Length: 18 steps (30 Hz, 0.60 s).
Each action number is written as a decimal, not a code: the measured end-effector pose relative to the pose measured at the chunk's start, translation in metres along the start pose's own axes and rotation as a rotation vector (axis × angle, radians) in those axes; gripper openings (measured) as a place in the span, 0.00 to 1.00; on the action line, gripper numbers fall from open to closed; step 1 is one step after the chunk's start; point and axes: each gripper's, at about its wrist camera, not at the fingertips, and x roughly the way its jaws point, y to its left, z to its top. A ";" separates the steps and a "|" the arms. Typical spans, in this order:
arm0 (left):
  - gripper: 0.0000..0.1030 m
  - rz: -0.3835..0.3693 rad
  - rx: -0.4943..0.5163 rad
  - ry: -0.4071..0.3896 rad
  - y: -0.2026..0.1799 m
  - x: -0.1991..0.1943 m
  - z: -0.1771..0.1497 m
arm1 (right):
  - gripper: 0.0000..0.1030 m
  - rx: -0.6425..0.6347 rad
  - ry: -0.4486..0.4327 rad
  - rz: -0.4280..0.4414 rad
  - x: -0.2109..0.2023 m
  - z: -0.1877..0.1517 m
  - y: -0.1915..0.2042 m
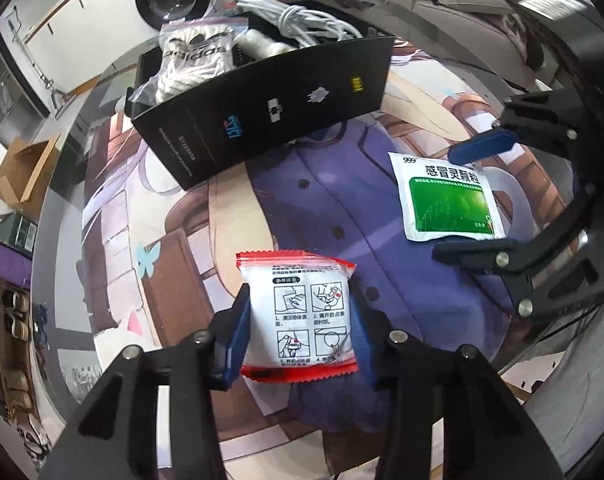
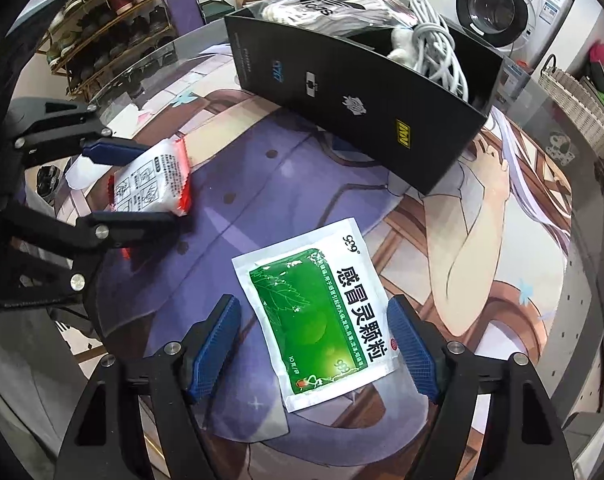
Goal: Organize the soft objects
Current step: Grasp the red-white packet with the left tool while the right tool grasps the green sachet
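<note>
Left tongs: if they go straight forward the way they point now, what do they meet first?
Probably the black box. The left tongs already grip the red-edged white packet, and beyond it only bare mat lies before the box wall. Depth is unclear.

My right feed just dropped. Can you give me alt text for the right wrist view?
The right gripper is open around a green and white sachet lying flat on the printed mat. At left, the left gripper pinches a red and white packet; behind stands a black box holding a white cable.
</note>
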 end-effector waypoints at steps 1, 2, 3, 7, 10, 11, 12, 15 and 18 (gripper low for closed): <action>0.44 -0.002 -0.008 0.005 0.001 0.001 -0.001 | 0.75 -0.005 -0.001 0.000 0.000 0.000 0.000; 0.45 -0.004 -0.013 0.015 0.002 0.003 -0.001 | 0.75 -0.007 -0.002 0.001 0.000 0.001 0.000; 0.45 -0.005 -0.013 0.011 0.002 0.002 -0.002 | 0.75 -0.008 -0.003 -0.001 0.000 0.001 0.000; 0.48 0.001 -0.005 0.014 0.007 0.004 -0.003 | 0.75 0.014 -0.001 -0.004 0.001 0.003 -0.006; 0.51 0.008 -0.003 0.014 0.008 0.005 -0.003 | 0.82 -0.005 0.001 -0.007 0.002 0.005 -0.009; 0.52 0.008 -0.007 0.014 0.009 0.005 -0.003 | 0.85 -0.010 0.002 -0.019 0.003 0.006 -0.008; 0.52 0.007 -0.009 0.015 0.007 0.004 -0.003 | 0.85 0.000 0.005 -0.019 0.004 0.006 -0.008; 0.52 0.006 -0.010 0.017 0.009 0.005 -0.001 | 0.86 0.061 0.028 0.067 0.003 0.007 -0.008; 0.52 0.011 -0.008 0.011 0.010 0.006 -0.002 | 0.86 0.063 0.036 0.153 -0.004 0.004 -0.002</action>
